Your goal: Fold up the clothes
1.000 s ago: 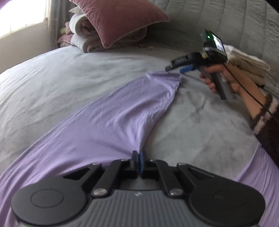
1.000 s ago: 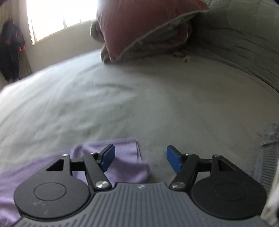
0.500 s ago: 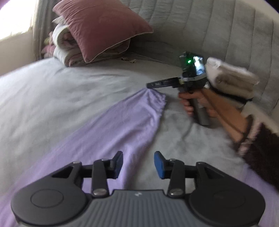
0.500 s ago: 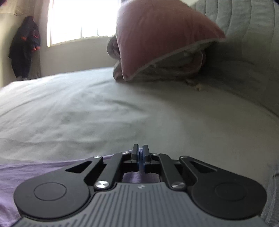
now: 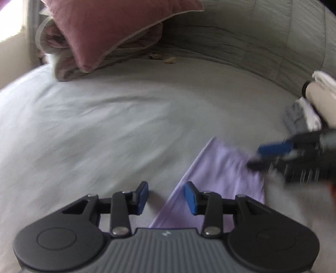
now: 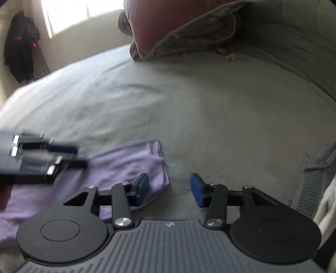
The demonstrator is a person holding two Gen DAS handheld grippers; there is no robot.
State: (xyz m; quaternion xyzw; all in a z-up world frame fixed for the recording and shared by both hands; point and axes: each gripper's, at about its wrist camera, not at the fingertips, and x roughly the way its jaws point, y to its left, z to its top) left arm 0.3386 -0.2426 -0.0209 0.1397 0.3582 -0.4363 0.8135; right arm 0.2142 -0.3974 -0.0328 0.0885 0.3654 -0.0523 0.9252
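A grey bed sheet (image 5: 117, 117) spreads up to a padded headboard (image 5: 241, 40), where a mauve pillow (image 5: 117, 25) leans on folded bedding beneath a bright window (image 6: 69, 14). The lilac garment (image 6: 126, 166) lies flat towards the headboard side. Left gripper (image 5: 166, 196) and right gripper (image 6: 169, 189) both hover with jaws apart, empty, over its edges.

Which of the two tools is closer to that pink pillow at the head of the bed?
Hard to call. Both the left tool and the right tool hang open over the purple garment, far from the pink pillow, side by side.
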